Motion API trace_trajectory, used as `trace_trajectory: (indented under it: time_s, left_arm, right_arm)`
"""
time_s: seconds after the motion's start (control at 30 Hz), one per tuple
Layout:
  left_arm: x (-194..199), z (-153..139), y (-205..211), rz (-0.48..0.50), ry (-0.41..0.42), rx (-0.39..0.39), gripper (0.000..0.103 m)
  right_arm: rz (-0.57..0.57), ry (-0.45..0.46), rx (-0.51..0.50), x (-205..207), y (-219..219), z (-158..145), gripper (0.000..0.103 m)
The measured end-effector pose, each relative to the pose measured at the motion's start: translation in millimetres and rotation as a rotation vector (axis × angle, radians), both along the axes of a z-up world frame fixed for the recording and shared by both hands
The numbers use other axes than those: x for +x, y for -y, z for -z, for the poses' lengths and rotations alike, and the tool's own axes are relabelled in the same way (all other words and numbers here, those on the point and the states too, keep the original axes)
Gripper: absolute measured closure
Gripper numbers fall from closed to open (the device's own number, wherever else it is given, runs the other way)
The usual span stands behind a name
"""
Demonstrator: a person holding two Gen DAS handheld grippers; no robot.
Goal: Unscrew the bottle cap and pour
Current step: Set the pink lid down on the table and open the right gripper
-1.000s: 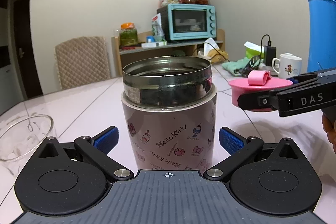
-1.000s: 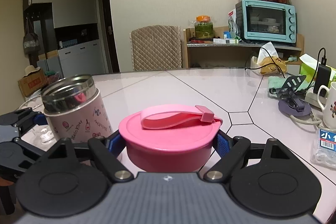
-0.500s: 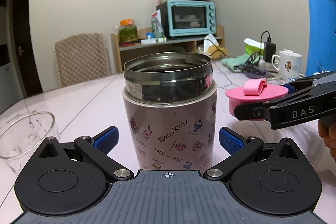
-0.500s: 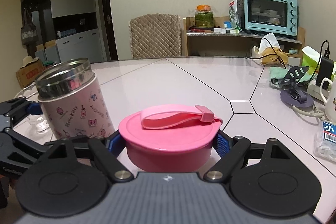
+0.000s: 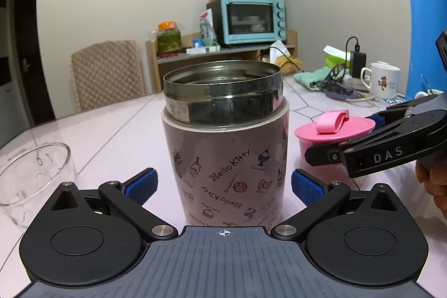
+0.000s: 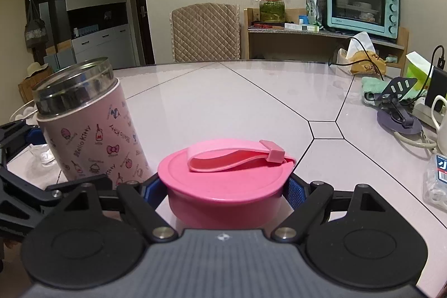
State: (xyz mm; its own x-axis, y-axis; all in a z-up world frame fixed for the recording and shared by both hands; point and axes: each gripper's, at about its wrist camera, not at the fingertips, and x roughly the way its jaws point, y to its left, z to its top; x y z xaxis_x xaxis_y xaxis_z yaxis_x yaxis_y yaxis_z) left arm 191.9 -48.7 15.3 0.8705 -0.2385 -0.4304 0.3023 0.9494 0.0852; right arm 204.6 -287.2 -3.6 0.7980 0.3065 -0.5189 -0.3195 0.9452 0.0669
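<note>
A pink Hello Kitty flask (image 5: 229, 155) with an open steel mouth stands upright on the table between my left gripper's (image 5: 223, 186) open fingers, which do not touch it. It also shows at the left in the right wrist view (image 6: 92, 127). My right gripper (image 6: 226, 190) is shut on the pink cap (image 6: 226, 180) with its loop strap, low over the table to the flask's right. The cap (image 5: 333, 130) and right gripper (image 5: 343, 137) also show in the left wrist view.
A clear glass cup (image 5: 33, 180) stands left of the flask. A blue thermos (image 5: 427, 32), a white mug (image 5: 384, 80), a phone stand (image 6: 398, 105) and cables lie at the table's right. A chair (image 6: 205, 37) and a shelf with a toaster oven (image 6: 360, 6) stand behind.
My right gripper has lowered the cap toward the table, right of the flask. The left gripper stays open around the flask.
</note>
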Motion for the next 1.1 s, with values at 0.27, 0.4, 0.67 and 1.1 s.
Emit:
trace_trajectory:
  time_s: [0.27, 0.4, 0.67, 1.1]
  left_arm:
    - [-0.8, 0.3, 3.4, 0.01, -0.006, 0.001, 0.0]
    - [-1.4, -0.3, 4.5, 0.012, -0.011, -0.001, 0.0]
    - [-1.6, 0.0, 6.6, 0.013, -0.019, 0.003, 0.0]
    - [-2.5, 1.0, 5.9, 0.015, -0.027, 0.006, 0.0]
  right_arm:
    - [-0.002, -0.017, -0.012, 3.0, -3.1, 3.8, 0.018]
    - [-0.002, -0.025, -0.019, 4.9, -4.3, 5.9, 0.018]
    - [-0.005, -0.04, -0.037, 5.1, -6.6, 5.5, 0.018]
    - [-0.003, -0.073, -0.067, 6.8, -7.6, 8.0, 0.018]
